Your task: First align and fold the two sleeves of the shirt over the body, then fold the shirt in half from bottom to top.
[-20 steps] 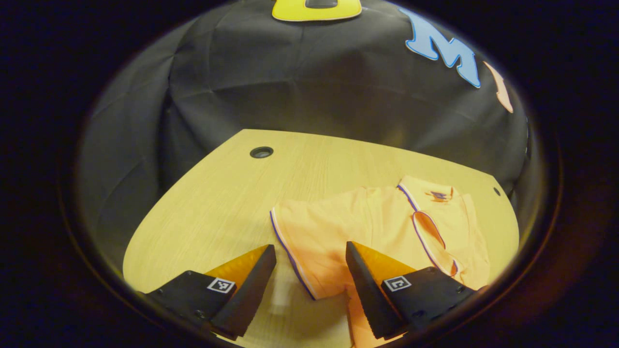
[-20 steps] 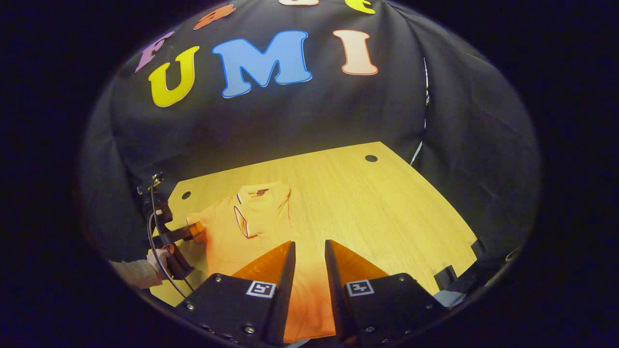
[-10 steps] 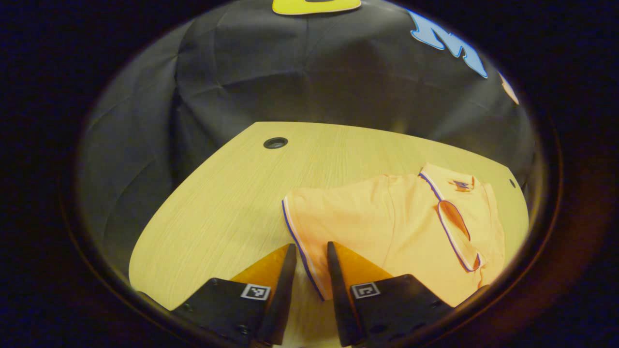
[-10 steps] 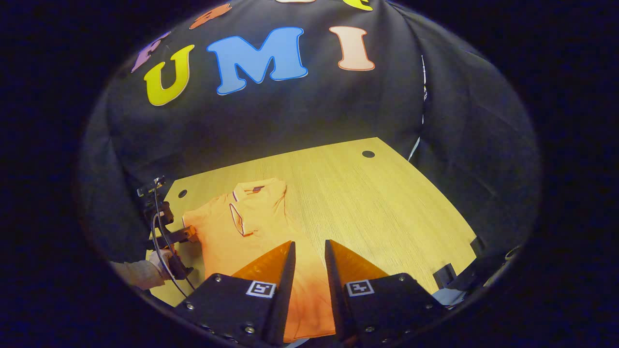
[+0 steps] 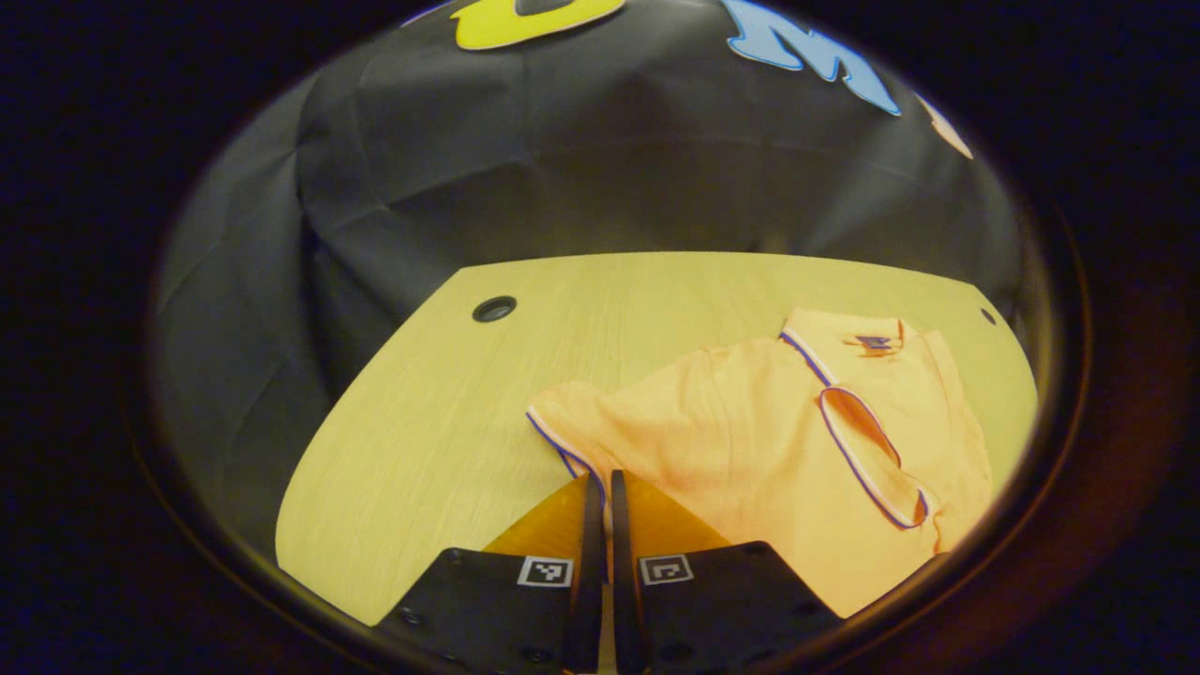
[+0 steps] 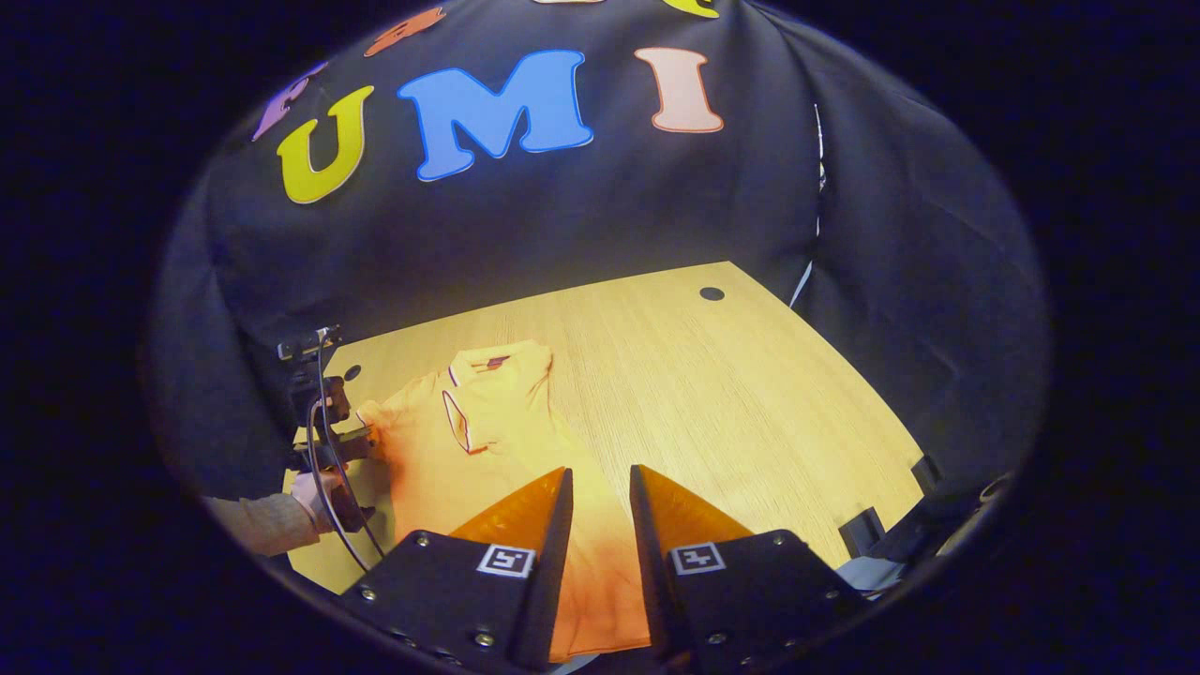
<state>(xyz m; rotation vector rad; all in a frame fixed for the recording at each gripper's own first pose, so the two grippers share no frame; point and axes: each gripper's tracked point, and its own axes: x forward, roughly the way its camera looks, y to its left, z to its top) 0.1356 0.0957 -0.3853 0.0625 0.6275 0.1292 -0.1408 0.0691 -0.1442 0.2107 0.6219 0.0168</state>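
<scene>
With your left tool (image 5: 600, 487) pinched tight on the cuff of the orange shirt's (image 5: 750, 441) sleeve (image 5: 572, 436) on the tabletop (image 5: 422, 441), and your right tool (image 6: 600, 487) slightly parted and seemingly empty over the body, carry the sleeve across low and square.

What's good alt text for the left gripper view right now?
The left gripper is closed on the trimmed cuff of the orange polo shirt's left sleeve, at the near edge of a wooden table. The orange polo shirt lies spread to the right, collar toward the far side.
</scene>
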